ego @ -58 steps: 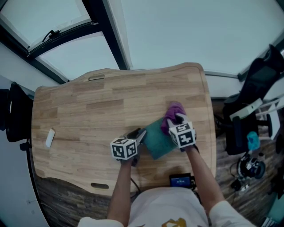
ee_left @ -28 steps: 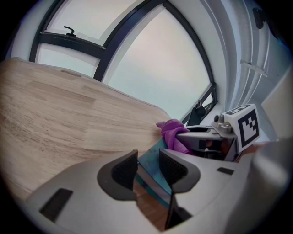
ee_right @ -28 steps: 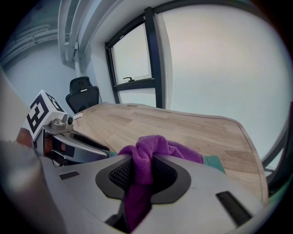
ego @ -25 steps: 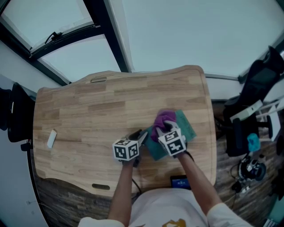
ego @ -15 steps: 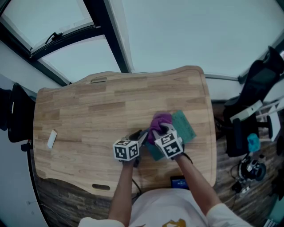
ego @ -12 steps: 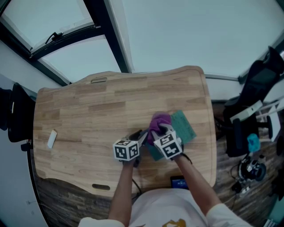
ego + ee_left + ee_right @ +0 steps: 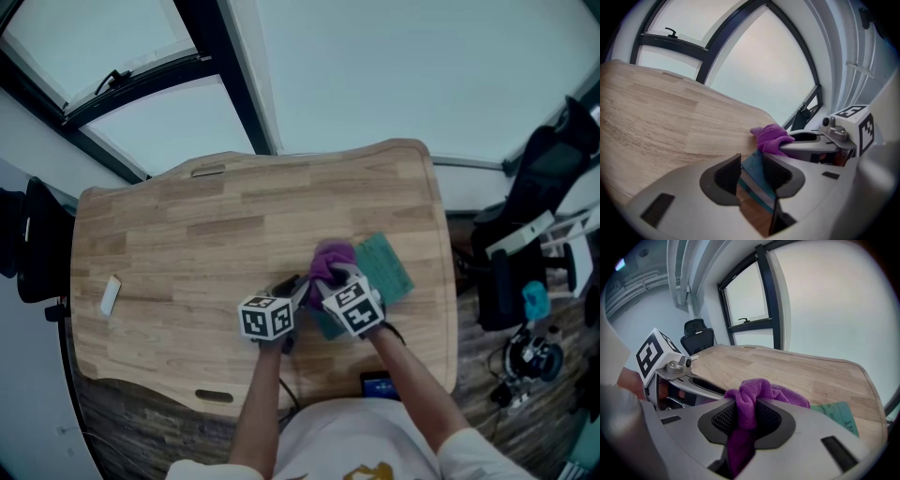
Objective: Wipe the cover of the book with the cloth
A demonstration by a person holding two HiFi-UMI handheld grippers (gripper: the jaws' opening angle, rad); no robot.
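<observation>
The right gripper (image 7: 746,417) is clenched on the purple cloth (image 7: 330,259), which lies on the teal book (image 7: 386,266) at the table's (image 7: 187,234) right side, while the left gripper (image 7: 752,176) pinches the book's corner.

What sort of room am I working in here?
Probably an office or lab: a wooden desk stands by large windows, with a black office chair at its far end.
</observation>
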